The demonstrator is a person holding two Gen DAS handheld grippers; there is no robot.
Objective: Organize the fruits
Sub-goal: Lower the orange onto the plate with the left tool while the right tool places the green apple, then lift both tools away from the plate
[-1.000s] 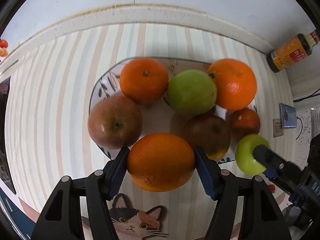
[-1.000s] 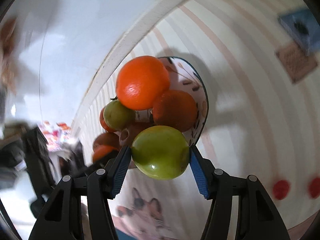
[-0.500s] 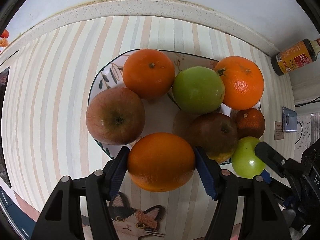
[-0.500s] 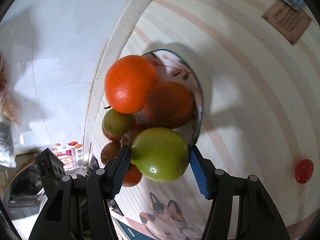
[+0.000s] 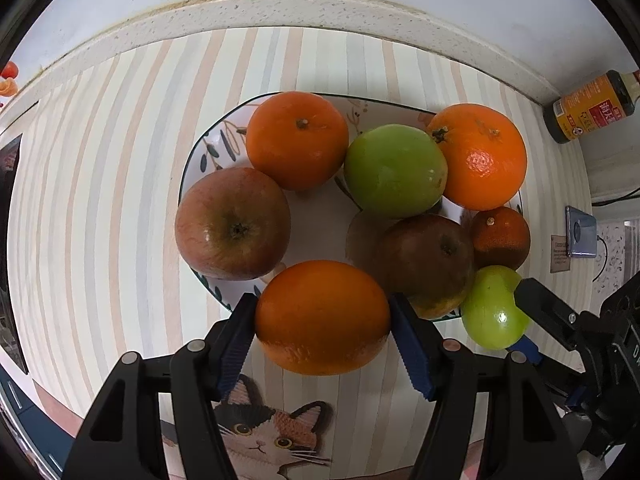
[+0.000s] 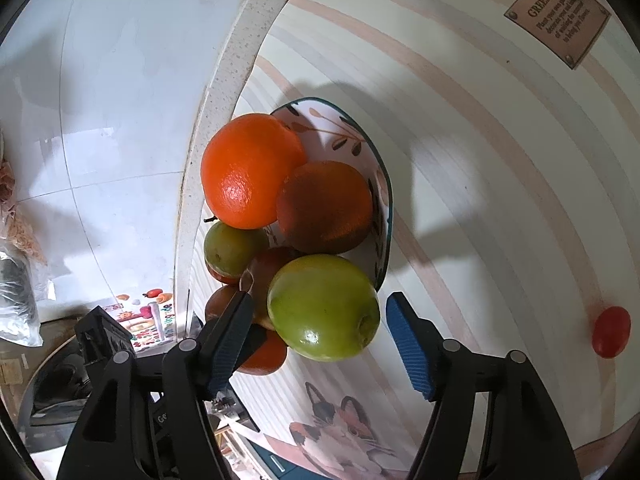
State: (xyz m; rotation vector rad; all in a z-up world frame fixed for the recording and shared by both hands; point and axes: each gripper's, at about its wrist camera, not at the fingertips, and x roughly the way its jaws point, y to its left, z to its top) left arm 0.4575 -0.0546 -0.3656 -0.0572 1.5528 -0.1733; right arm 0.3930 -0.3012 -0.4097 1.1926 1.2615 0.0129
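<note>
A patterned plate holds oranges, a red apple, a green fruit, a dark apple and a small mandarin. My left gripper is shut on a large orange at the plate's near rim. My right gripper has its jaws spread; a green apple sits between them at the plate's edge, with a gap to the right pad. That green apple and the right gripper's finger show in the left wrist view.
The striped mat with a cat picture covers the counter. A sauce bottle stands by the back wall. A cherry tomato lies on the mat at right, near a brown label.
My right gripper's jaws have spread and the green apple now rests at the plate's edge. My left gripper still holds the orange and the plate has come a little closer.
</note>
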